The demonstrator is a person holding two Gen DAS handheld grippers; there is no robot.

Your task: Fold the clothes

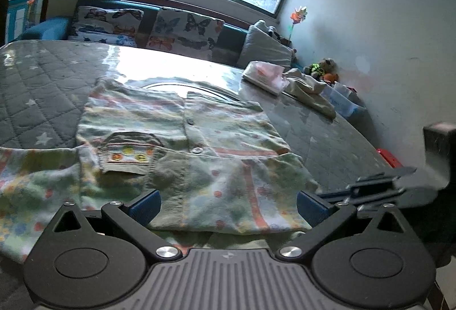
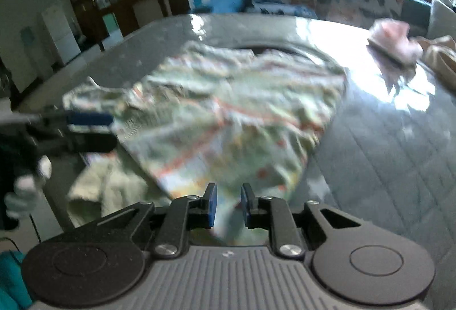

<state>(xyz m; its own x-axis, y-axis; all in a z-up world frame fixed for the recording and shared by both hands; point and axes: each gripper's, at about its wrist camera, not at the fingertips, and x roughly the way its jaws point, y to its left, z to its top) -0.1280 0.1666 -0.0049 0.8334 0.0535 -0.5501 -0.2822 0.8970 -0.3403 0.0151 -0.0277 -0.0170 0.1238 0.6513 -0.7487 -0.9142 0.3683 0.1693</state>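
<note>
A pale green knit cardigan with pink stripes, flower dots and buttons lies partly folded on the glass-topped table. My left gripper stands wide open over its near hem, one blue pad on each side, holding nothing. In the right wrist view the cardigan is blurred, and its near edge runs into the narrow gap of my right gripper, which looks shut on the cloth. The left gripper shows at the cardigan's left edge. The right gripper reaches in at the cardigan's right edge.
A pink tissue pack and a crumpled beige cloth lie at the table's far right. Behind the table is a sofa with butterfly cushions. Clear plastic boxes stand by the wall. A white-gloved hand holds the left gripper.
</note>
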